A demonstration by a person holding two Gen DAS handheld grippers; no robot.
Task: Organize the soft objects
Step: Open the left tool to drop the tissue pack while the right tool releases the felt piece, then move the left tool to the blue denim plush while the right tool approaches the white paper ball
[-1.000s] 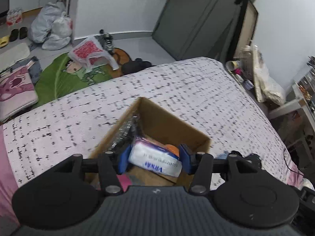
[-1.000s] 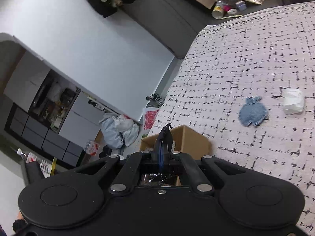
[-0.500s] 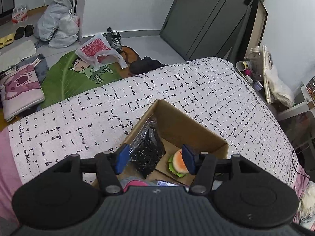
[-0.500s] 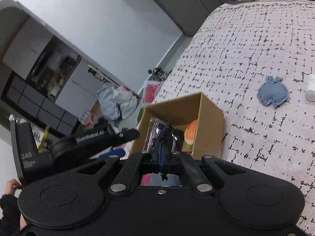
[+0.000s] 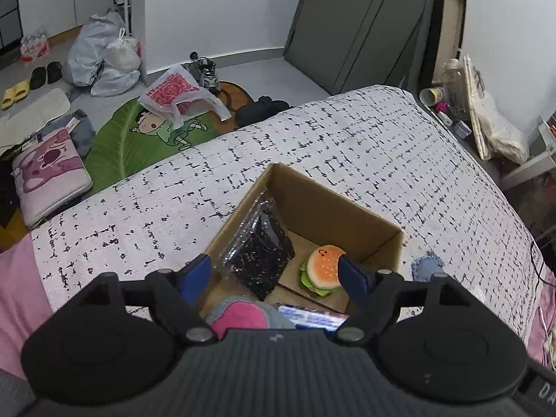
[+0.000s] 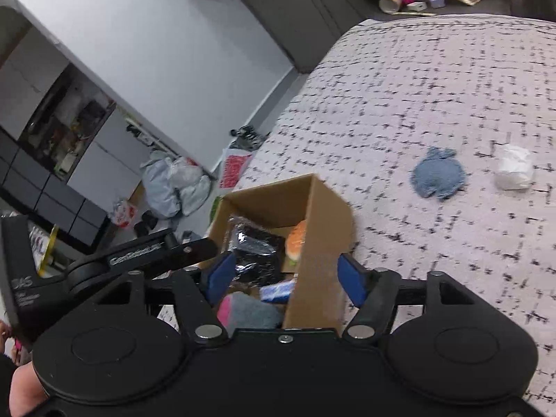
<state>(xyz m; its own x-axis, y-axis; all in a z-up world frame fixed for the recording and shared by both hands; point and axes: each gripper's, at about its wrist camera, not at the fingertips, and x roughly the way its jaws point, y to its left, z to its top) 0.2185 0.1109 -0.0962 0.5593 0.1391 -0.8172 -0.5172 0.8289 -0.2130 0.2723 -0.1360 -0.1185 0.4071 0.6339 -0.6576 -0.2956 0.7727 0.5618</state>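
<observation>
A cardboard box [image 5: 333, 205] stands on the patterned bed. Inside lie a black packet in clear plastic [image 5: 260, 246], a plush burger [image 5: 321, 269], a pink and grey sock [image 5: 243, 316] and a white and blue tissue pack [image 5: 312, 318]. My left gripper [image 5: 274, 279] is open and empty above the box. My right gripper [image 6: 286, 278] is open and empty over the box [image 6: 312, 243] from its side. A blue knitted piece [image 6: 438, 177] and a white wad [image 6: 514, 170] lie on the bed beyond the box.
The bed [image 5: 347, 146] ends at a floor with plastic bags [image 5: 104, 59], a green mat [image 5: 139, 135] and a pink cushion [image 5: 48, 170]. A grey wardrobe [image 5: 347, 24] and clutter [image 5: 469, 111] stand behind. The left gripper's body [image 6: 139, 253] shows in the right wrist view.
The left gripper let go of the tissue pack into the box and rose. The right gripper went from shut to open and moved over the box.
</observation>
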